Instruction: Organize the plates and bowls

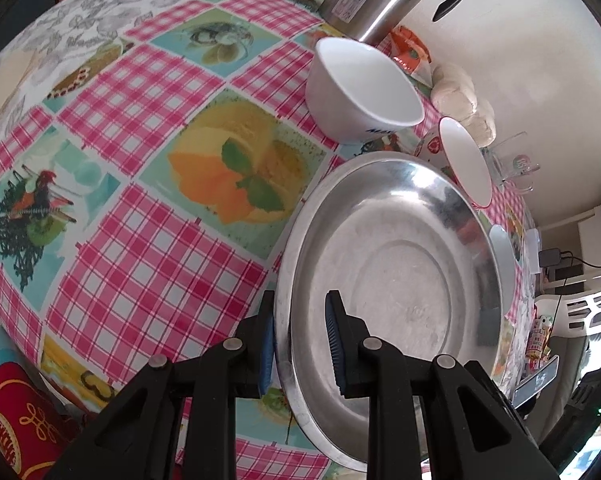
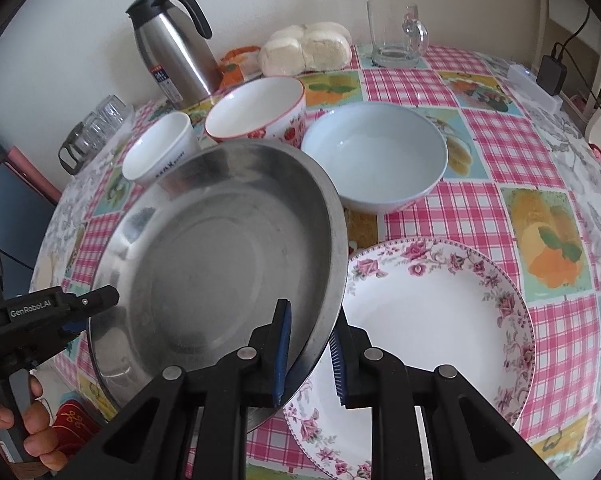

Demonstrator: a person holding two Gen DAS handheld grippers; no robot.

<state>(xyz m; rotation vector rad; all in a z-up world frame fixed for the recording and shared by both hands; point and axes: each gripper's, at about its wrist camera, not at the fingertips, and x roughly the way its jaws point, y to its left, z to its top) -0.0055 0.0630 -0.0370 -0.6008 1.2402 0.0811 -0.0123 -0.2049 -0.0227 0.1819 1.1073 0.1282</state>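
Now, here is what you have in front of you:
Steel plate (image 2: 204,248): held between your two grippers, tilted, its right edge over the floral plate's left rim; empty
Left gripper (image 1: 300,344): closed on the steel plate's left rim, one pad outside and one inside
Right gripper (image 2: 310,356): closed on the steel plate's near right rim, pads on either side of the edge
Your hand (image 2: 24,428): wrapped round the left gripper's handle at the lower left of the right view
Floral plate (image 2: 440,320): flat on the tablecloth (image 2: 500,152), empty, partly under the steel plate's edge
Blue bowl (image 2: 374,156): behind the floral plate, upright, empty
Red-rimmed bowl (image 2: 256,112): left of the blue bowl, upright, empty
White bowl (image 2: 160,152): left of the red-rimmed bowl, upright, empty, blue lettering on its side
Flask (image 2: 172,44): upright by the wall behind the bowls
Glass mug (image 2: 396,36): upright at the back right, empty
Buns (image 2: 304,50): in a clear bag between flask and mug
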